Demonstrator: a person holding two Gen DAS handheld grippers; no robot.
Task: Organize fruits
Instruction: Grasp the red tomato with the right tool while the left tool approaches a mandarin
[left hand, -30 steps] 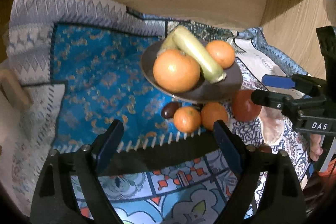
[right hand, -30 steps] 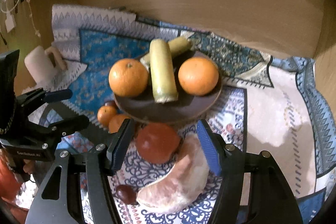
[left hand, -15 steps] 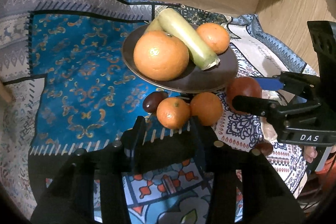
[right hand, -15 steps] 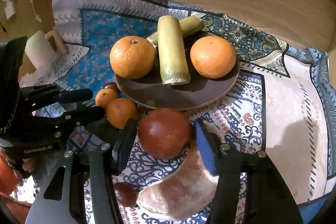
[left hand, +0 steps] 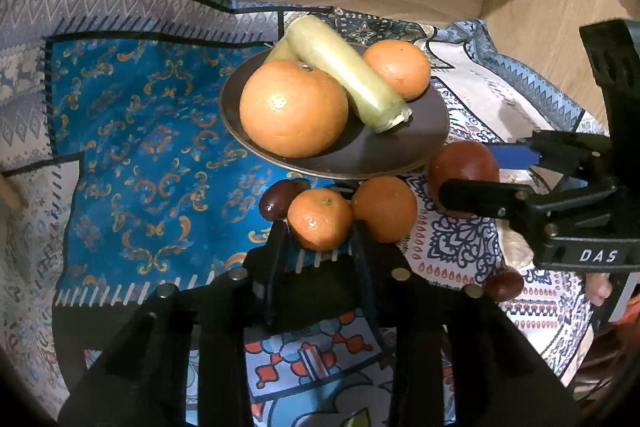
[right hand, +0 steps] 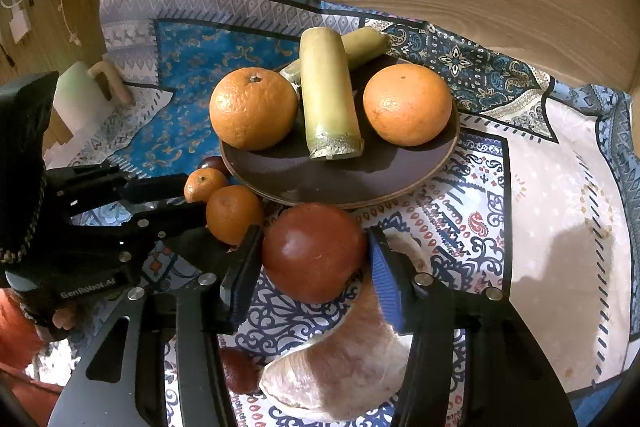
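Left gripper (left hand: 318,229): its black fingers were clamped on the small mandarin (left hand: 319,219), one on each flank, low in the left wrist view at about 6 o'clock from the plate.
Right gripper (right hand: 314,251): its fingers stood on either side of the red tomato (right hand: 314,253), pads against its sides, gripping it just at 6 o'clock of the plate rim.
Brown plate (right hand: 344,183): it sat on the patterned cloth (left hand: 140,147) and carried two large oranges and two pale green stalk pieces.
Large oranges: one (right hand: 253,108) lay at the plate's 9 o'clock side, the other (right hand: 407,103) at its 3 o'clock side.
Green stalk (right hand: 326,95): it lay between the oranges, cut end toward the camera, with a second piece (right hand: 362,43) behind it at 12 o'clock.
Second mandarin (left hand: 384,209): it touched the held one at its 3 o'clock.
Dark date (left hand: 278,205): it rested just beside the held mandarin at 9 o'clock.
Pomelo segment (right hand: 344,367): it lay on the cloth at 6 o'clock of the tomato, with another dark date (right hand: 239,371) beside it.
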